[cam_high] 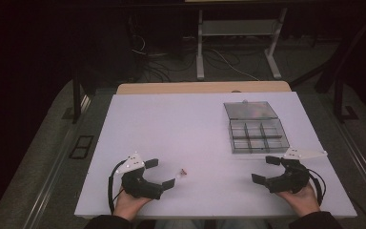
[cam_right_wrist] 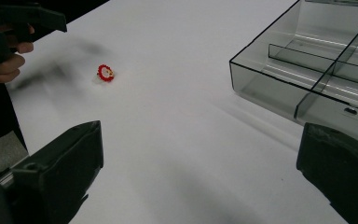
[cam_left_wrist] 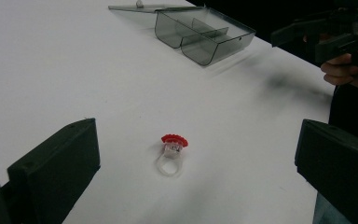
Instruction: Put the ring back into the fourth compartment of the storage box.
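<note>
Plastic ring [cam_left_wrist: 171,156], red-topped, looks light and skittish; pinch its clear band. Left claw [cam_high: 160,172], released, faces it at 3 o'clock; right claw [cam_high: 266,169] released.

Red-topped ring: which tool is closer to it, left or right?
Left. The left tool sits just beside the ring, jaws open and aimed at it. The right tool is open too, farther off across the table by the compartment box.
</note>
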Motion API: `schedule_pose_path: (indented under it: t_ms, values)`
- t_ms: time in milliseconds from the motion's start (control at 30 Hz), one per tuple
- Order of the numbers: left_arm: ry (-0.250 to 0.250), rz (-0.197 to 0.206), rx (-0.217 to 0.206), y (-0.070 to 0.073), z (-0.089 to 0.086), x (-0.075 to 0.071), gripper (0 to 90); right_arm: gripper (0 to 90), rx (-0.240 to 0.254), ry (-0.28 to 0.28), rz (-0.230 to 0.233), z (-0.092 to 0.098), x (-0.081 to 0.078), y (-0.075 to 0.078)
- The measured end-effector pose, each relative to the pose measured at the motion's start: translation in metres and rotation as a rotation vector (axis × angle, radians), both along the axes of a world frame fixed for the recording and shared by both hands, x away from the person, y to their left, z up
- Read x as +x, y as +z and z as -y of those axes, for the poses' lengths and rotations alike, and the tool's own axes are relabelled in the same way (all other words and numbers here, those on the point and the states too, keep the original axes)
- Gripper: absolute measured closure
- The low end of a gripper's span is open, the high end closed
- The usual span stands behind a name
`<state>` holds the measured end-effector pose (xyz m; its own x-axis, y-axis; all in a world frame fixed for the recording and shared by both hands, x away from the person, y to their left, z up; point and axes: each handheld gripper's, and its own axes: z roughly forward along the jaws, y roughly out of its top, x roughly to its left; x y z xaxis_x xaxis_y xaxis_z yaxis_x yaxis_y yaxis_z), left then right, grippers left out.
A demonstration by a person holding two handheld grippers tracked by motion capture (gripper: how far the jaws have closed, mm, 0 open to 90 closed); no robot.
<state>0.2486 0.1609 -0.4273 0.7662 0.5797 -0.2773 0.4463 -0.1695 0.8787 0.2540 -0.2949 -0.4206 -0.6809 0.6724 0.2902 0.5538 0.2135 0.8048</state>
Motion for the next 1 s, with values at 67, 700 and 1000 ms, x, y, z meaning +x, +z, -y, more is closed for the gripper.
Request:
schedule_pose_path:
  t_ms: [67, 700, 1000]
  values:
    - [-0.001, -0.001, -0.003, 0.0000, -0.0002, 0.0000, 0.0, 0.0, -0.004, 0.001, -0.002, -0.0005, -0.0003, 0.0000]
    - [-0.001, 0.002, -0.007, 0.0000, -0.0007, 0.0001, 0.0, 0.0, -0.033, 0.011, -0.016, -0.0023, -0.0006, -0.0016]
    - [-0.012, -0.009, 0.003, 0.0021, -0.0009, 0.0007, 0.0, 0.0, -0.045, 0.012, -0.020, -0.0026, -0.0014, -0.0019]
